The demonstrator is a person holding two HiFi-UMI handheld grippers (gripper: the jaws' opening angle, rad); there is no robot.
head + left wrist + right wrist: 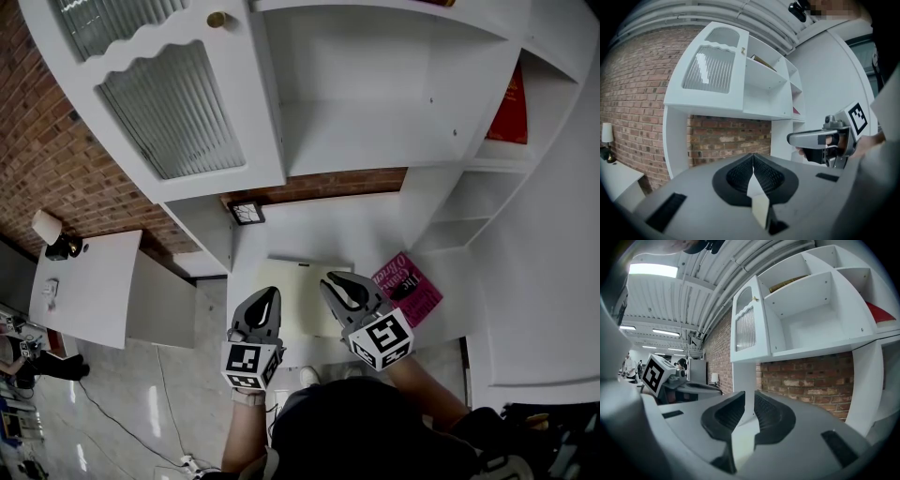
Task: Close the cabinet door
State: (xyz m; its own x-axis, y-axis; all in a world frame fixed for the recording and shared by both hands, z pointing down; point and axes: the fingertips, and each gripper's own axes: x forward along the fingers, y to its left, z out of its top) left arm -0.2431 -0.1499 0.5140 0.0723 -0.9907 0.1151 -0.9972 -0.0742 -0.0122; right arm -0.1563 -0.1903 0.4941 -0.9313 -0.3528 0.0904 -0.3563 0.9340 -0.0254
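Note:
The white cabinet door (178, 103), with ribbed glass and a small brass knob (217, 19), is swung wide open to the left of its empty compartment (375, 103). The same door (712, 70) stands up and to the left in the left gripper view, and the door (746, 326) is straight ahead and above in the right gripper view. My left gripper (272, 293) is shut and empty, well below the door. My right gripper (331, 277) hovers beside it over the desk, jaws a narrow slit apart with nothing between them. Neither gripper touches the door.
A pale sheet (291, 291) and a pink book (410, 286) lie on the white desk below the grippers. A red book (511, 108) stands in the right shelf. A small framed picture (246, 213) leans on the brick wall. A white side table (84, 286) with a lamp (47, 230) is at the left.

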